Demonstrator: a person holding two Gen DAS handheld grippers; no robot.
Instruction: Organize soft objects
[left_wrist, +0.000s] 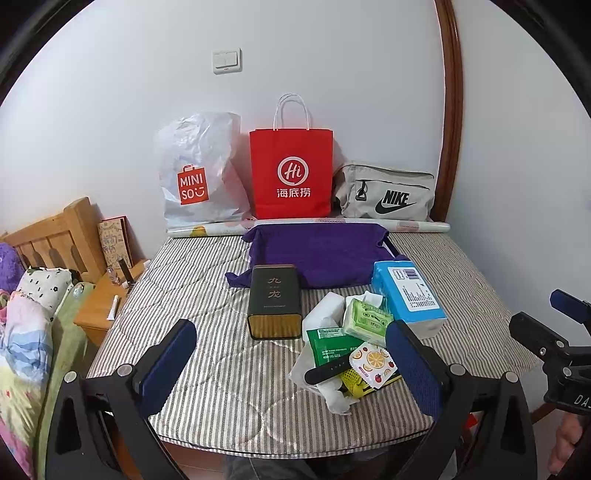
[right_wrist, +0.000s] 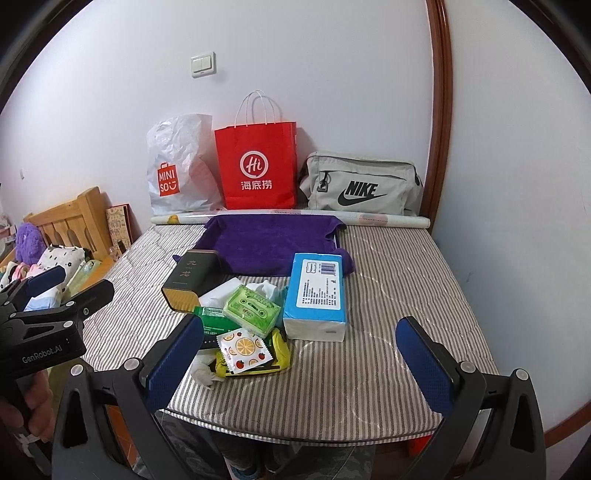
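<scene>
Both tools were inspected at the near edge of the striped mattress (left_wrist: 207, 369); the left gripper (left_wrist: 291, 365) had its fingers spread wide and held nothing; the right gripper (right_wrist: 299, 365) likewise stood fully apart and empty.

The soft goods lay heaped toward the near edge, right of centre: a blue tissue pack (right_wrist: 317, 295), a green tissue packet (right_wrist: 253, 306), a fruit-print sachet (right_wrist: 245, 347) and crumpled white tissue (left_wrist: 334, 397) beneath (a dark strap-like item in the heap could not be identified with confidence). A rigid dark tin (left_wrist: 274, 301) lay just beside the heap, touching or nearly so.

Recommended handling, as judged: take the topmost piece first; close across its narrow sides with light pressure so the pack does not crush; lift straight up, lest neighbours drag off the near edge; leave the tin alone.

Containers: a purple cloth tray (right_wrist: 273, 243) sat at the far edge, apparently empty, and seemed the likely destination; behind it stood a white plastic bag (left_wrist: 199, 173), a red paper bag (left_wrist: 291, 173) and a grey pouch (right_wrist: 364, 188), contents not visible.
</scene>
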